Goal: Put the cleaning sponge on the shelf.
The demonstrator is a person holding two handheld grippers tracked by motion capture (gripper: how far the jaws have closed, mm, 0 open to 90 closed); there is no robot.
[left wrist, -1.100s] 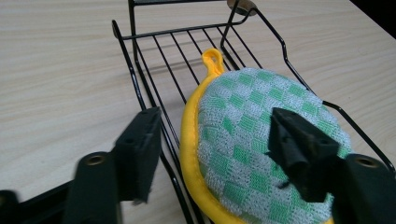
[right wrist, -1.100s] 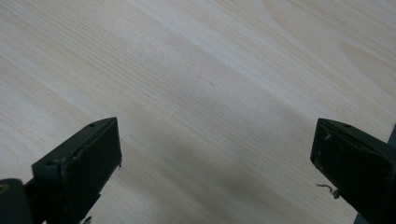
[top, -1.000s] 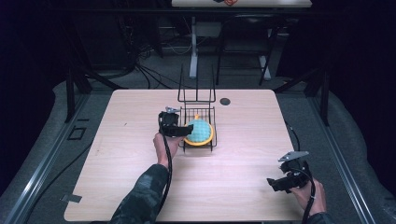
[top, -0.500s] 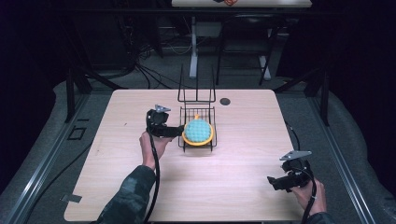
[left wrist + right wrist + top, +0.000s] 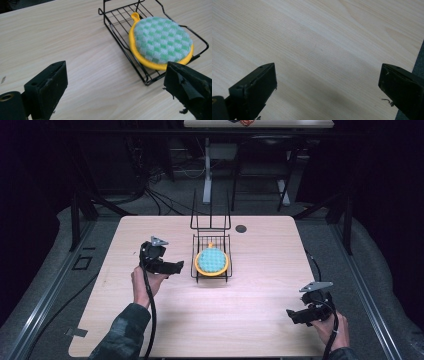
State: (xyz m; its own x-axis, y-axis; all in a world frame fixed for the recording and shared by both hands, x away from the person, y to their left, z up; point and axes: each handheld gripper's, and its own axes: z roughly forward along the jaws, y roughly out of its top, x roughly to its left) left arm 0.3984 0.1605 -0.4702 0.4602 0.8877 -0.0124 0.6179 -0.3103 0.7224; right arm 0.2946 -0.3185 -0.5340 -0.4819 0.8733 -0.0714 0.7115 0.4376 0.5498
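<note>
The left gripper (image 5: 172,267) gapes wide, empty, just beside the wire basket (image 5: 117,27) holding a potholder (image 5: 162,42). The right gripper (image 5: 300,316) hangs wide, well apart, over bare bench (image 5: 317,45).

No legible text, label, brand, number or sign anywhere in view

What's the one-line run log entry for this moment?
left gripper: open, empty, left of black wire basket | round green-checked yellow-rimmed potholder: in basket | right gripper: open, empty, over bare wooden table

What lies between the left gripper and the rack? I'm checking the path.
Bare table between left gripper and rack, seen in the left gripper view.
</note>
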